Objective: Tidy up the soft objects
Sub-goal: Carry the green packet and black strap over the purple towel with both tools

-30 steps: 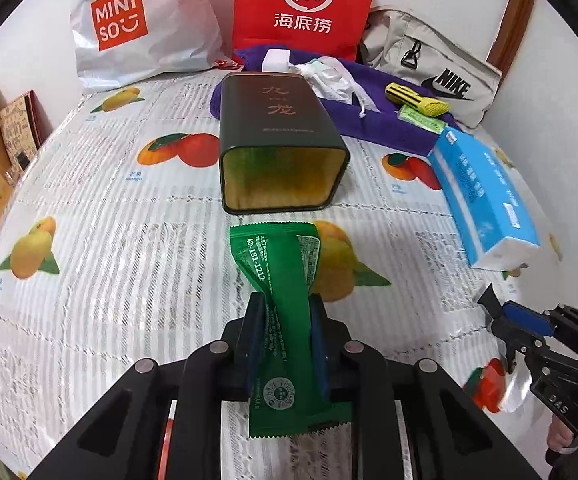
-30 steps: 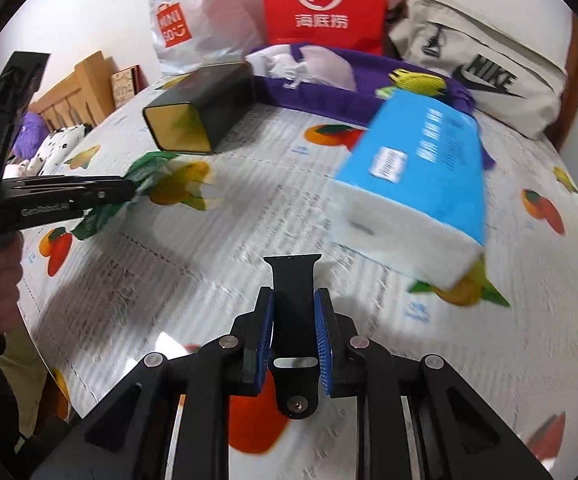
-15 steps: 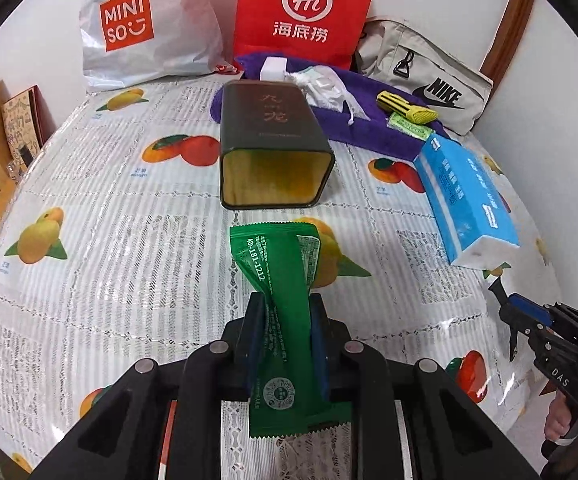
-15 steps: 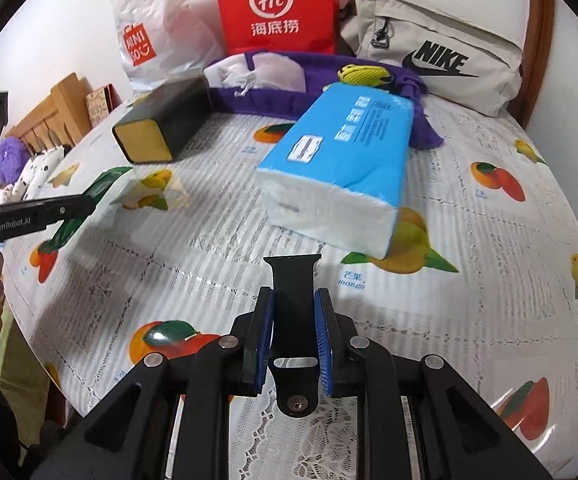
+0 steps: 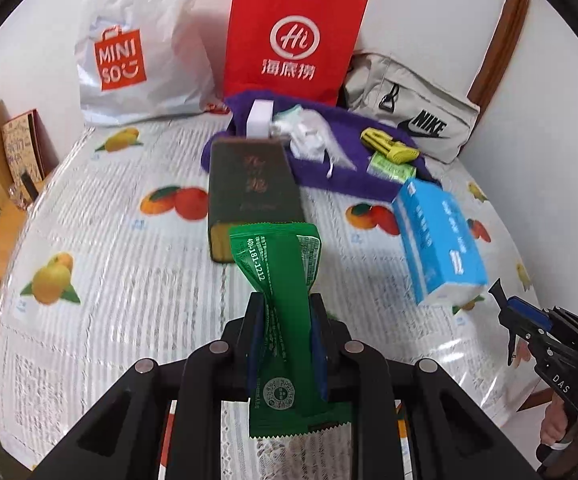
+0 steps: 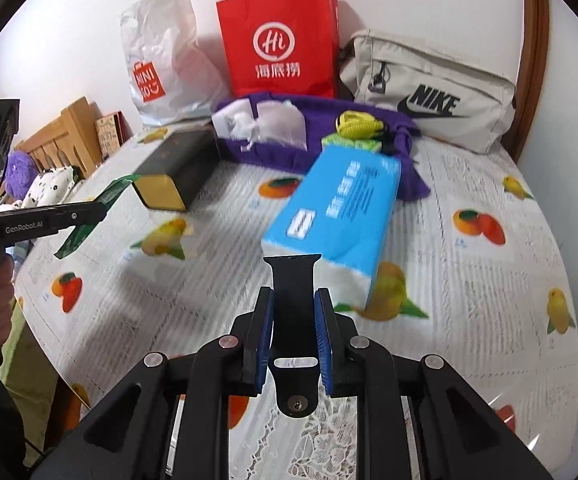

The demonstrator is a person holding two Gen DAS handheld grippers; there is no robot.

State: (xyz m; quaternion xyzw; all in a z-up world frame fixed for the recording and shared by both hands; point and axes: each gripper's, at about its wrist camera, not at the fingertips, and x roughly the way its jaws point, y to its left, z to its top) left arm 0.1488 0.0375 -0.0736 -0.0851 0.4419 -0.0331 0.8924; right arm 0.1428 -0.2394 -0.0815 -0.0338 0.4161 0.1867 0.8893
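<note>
Left gripper (image 5: 285,344) jaws clamp one green packet (image 5: 281,292); right gripper (image 6: 293,334) jaws clamp one black strap (image 6: 293,304). Centre worktop (image 5: 129,280): one dark tin (image 5: 251,184), one blue tissue pack (image 5: 437,240).

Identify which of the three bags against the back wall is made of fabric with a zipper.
The beige Nike bag, farthest right. The red Hi bag is paper with string handles, and the white Miniso bag is crinkled plastic.

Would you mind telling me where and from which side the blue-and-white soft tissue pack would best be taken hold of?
Probably across the blue-and-white soft tissue pack at mid-length, coming down from above. It lies flat on the fruit-print tablecloth with its long sides clear, and the pack looks soft enough to squeeze between the pads. Its near white end is the other free face.
</note>
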